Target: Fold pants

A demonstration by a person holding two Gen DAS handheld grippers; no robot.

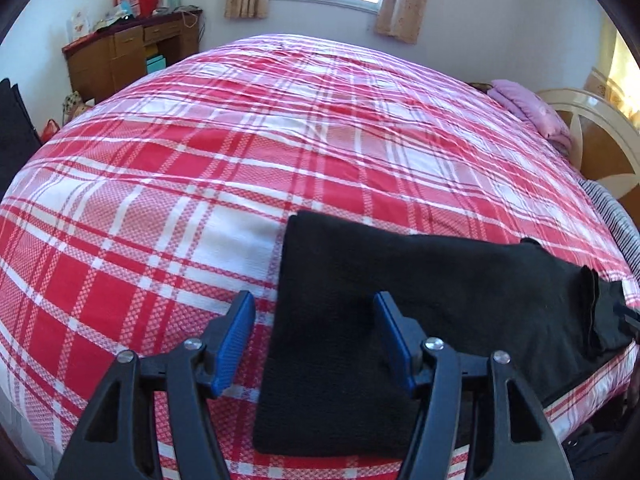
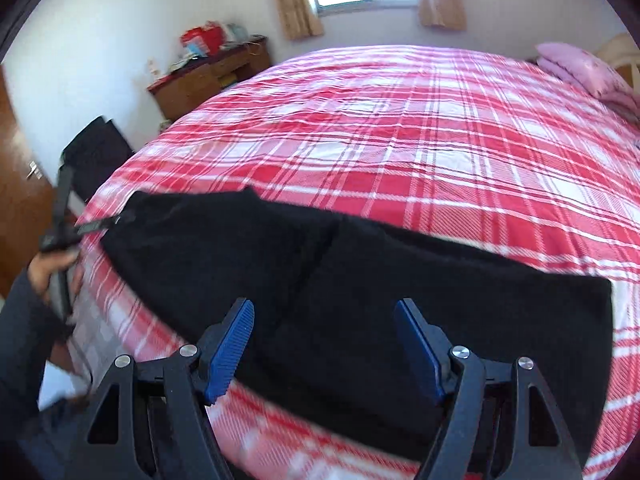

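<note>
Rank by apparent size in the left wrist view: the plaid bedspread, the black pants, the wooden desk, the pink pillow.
1. plaid bedspread
2. black pants
3. wooden desk
4. pink pillow

The desk stands farther away, so its real size is unsure.

Pants [image 1: 360,300]: plain black, no pattern.
Bedspread [image 1: 200,168]: red, pink and white plaid, with fine checked weave in the paler squares.
Left gripper [image 1: 314,308], right gripper [image 2: 323,316]: black frames, blue ribbed pads, silver rivets.
Pillow [image 2: 584,68]: lilac-pink.
Curtains [image 1: 402,0]: beige, faintly mottled.
Desk [image 1: 120,52]: brown wood, darker reddish top.
Headboard [image 1: 600,144]: cream and tan.
Walls: white.
Sleeve [image 2: 24,340]: dark grey.
</note>
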